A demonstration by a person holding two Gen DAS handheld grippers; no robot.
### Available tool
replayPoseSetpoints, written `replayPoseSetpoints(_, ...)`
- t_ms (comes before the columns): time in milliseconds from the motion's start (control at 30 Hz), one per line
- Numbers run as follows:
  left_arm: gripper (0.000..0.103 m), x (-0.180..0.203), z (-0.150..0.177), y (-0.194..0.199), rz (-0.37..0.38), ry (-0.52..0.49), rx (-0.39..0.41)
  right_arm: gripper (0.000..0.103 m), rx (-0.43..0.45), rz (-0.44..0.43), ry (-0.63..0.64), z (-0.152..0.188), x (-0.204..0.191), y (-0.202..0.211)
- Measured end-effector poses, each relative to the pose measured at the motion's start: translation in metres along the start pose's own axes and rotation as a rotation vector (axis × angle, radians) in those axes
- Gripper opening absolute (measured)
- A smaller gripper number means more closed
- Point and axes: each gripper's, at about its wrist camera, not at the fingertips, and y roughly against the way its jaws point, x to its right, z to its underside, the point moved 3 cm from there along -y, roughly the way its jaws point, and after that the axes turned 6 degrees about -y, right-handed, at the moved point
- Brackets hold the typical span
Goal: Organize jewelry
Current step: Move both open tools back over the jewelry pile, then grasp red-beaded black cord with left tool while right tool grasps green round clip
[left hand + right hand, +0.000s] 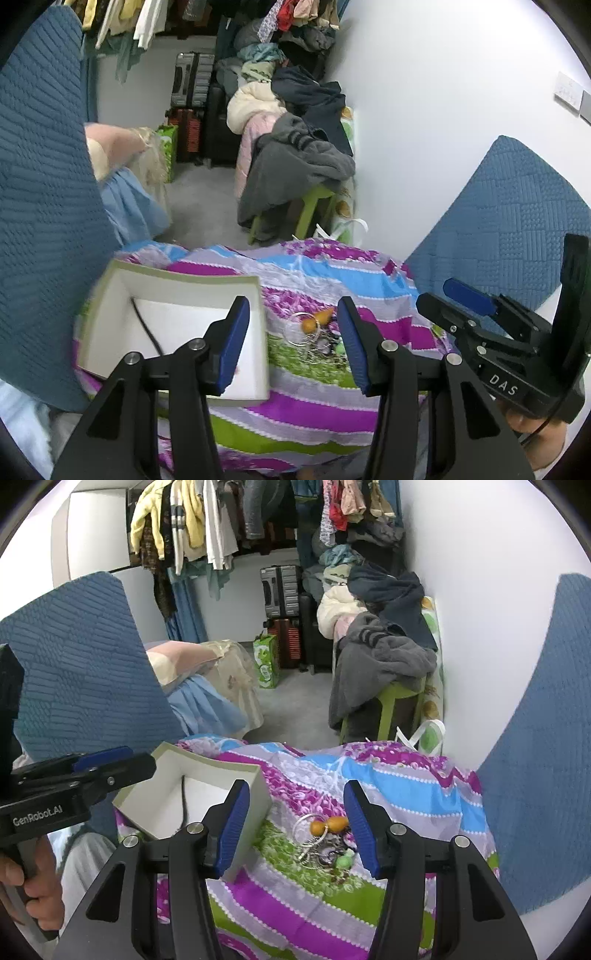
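Right gripper (295,827) hangs wide open over the jewelry pile (325,843) on the striped bedspread (388,794).

Low centre of the frame: both blue fingers (232,827) spread apart, nothing between them but the heap, with its silver ring, orange beads, a green bit and tangled dark pieces, lying just left of the right-hand finger. Left of the pile sits the open white box (236,775), a thin dark cord (183,805) trailing along its floor; the left-hand finger overlaps its near corner. At the left edge, the left gripper (110,764) pokes in toward the box, a hand (33,890) on its handle, fingers seemingly together. Upper frame: hanging clothes (192,520), stacked suitcases (282,598), a green stool (391,705) draped in grey.
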Motion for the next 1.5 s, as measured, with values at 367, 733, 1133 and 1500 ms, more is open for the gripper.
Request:
replayPoseSetpoints(367,0.05,0.036,0.036,-0.048,0.059,-0.009,-0.076,0.051,-0.011,0.035,-0.043,0.048,0.05,-0.007)
replayPoseSetpoints(733,0.044,0.056,0.07,-0.107,0.099,-0.023,-0.192,0.048,-0.099,0.039,-0.159,0.107,0.095,-0.054)
replayPoseSetpoints(1133,0.029,0.057,0.091,-0.172,0.13,0.008,-0.294,0.036,-0.258,-0.074,-0.257,0.123,0.124,-0.125)
replayPoseSetpoints(1500,0.023,0.061,0.097,-0.219,0.11,-0.017,-0.327,0.034,-0.301,-0.1,-0.293,0.124,0.141,-0.152)
